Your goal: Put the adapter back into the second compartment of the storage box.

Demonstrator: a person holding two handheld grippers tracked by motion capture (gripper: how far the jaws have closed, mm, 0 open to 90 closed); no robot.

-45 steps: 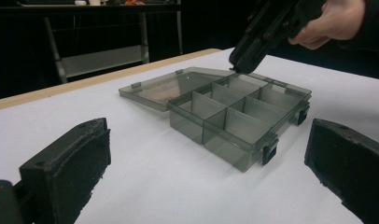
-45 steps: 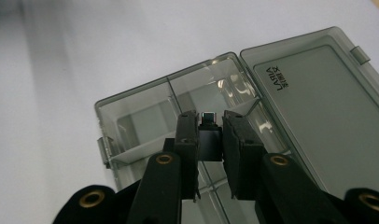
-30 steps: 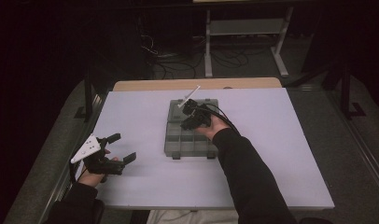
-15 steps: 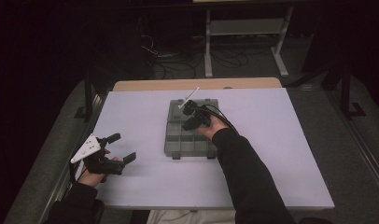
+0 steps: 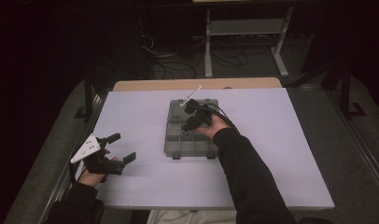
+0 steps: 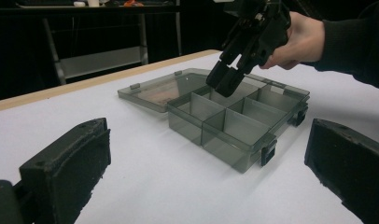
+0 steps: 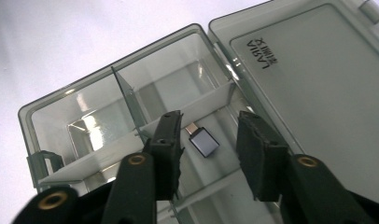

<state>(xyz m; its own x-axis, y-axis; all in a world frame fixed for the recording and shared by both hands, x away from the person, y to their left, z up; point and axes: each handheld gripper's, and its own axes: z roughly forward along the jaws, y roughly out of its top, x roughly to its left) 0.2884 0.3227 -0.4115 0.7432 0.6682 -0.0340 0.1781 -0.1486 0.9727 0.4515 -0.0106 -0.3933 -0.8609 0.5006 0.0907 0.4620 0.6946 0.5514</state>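
A clear grey compartment box (image 5: pixel 177 142) lies open in the middle of the white table, its lid (image 5: pixel 202 103) folded flat behind it. My right gripper (image 5: pixel 191 117) hangs over the box's far compartments, pointing down. Its jaws have just been opening and stand apart. In the right gripper view a small silver plug adapter (image 7: pixel 204 143) lies on the compartment floor between my right gripper's (image 7: pixel 208 122) pads, touching neither. My left gripper (image 5: pixel 123 147) rests open at the table's left, with nothing between its fingers. In the left gripper view the box (image 6: pixel 234 135) and the right gripper (image 6: pixel 225 79) show ahead.
The table (image 5: pixel 281 149) has a wooden strip (image 5: pixel 197 84) along its far edge. Behind it stand a metal shelf frame (image 5: pixel 243 28) and loose cables on the dark floor. The box's near compartments (image 6: pixel 215 119) look empty.
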